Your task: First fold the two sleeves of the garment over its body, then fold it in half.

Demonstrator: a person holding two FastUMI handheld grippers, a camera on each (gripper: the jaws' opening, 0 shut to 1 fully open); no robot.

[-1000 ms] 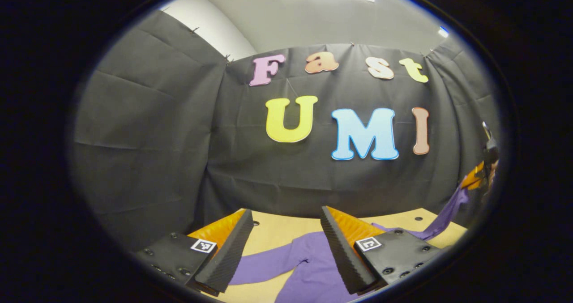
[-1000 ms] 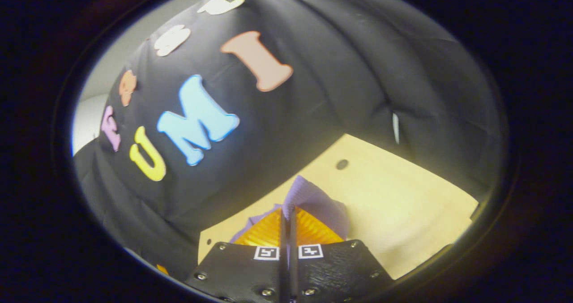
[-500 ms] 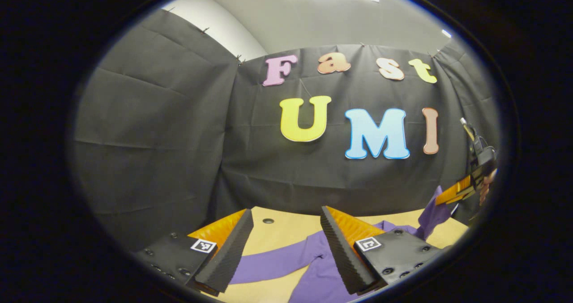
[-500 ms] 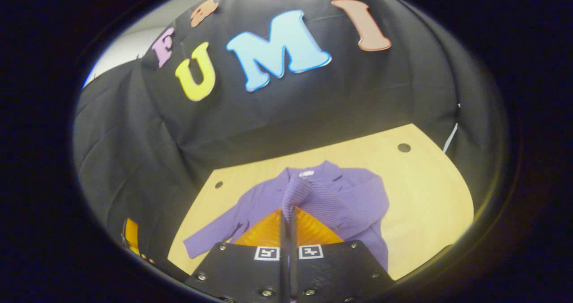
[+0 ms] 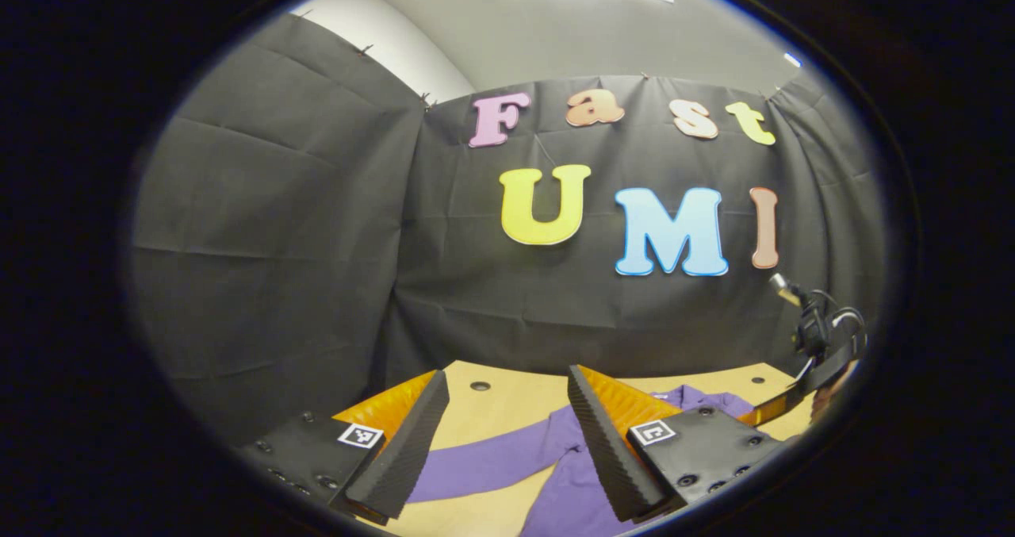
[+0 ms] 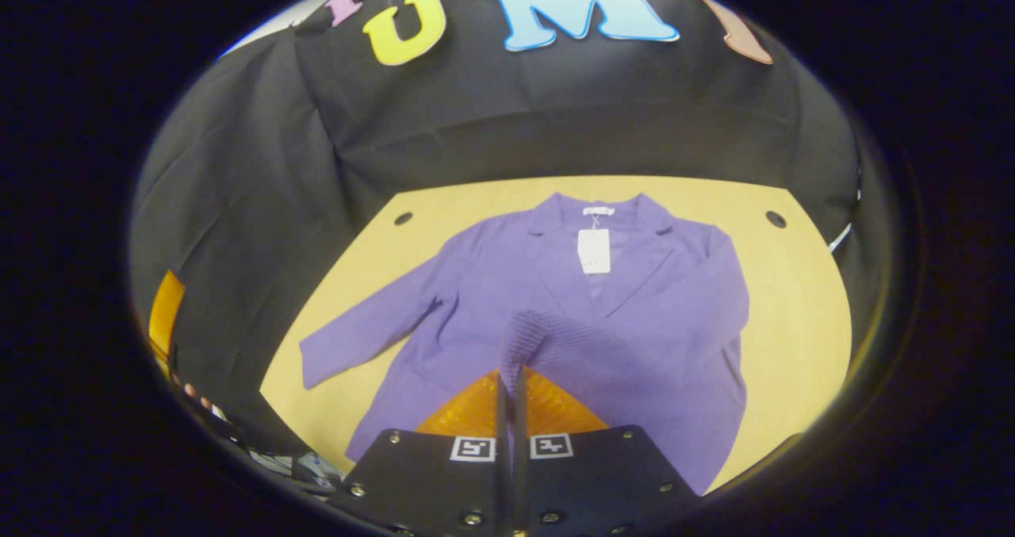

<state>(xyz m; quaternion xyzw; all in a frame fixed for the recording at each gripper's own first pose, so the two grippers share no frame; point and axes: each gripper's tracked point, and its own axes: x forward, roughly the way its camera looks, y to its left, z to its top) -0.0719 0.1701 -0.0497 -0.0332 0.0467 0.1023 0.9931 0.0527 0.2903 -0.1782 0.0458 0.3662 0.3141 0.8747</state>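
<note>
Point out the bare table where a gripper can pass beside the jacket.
Bare wooden table lies beyond the purple jacket, and by the spread sleeve. The middle is crowded: the right gripper holds the ribbed cuff over the body. The left gripper hangs open.

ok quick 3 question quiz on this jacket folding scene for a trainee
1. True or false: the right gripper is shut on a sleeve cuff of the purple jacket.
2. Which sleeve still lies stretched out flat on the table? A) the one toward the left of the right gripper view B) the one toward its right C) neither
3. Fill in: the left gripper is ____, with nothing between its fingers.

Key:
1. True; the cuff is pinched and held over the jacket's body.
2. A; the outstretched sleeve.
3. open
</note>
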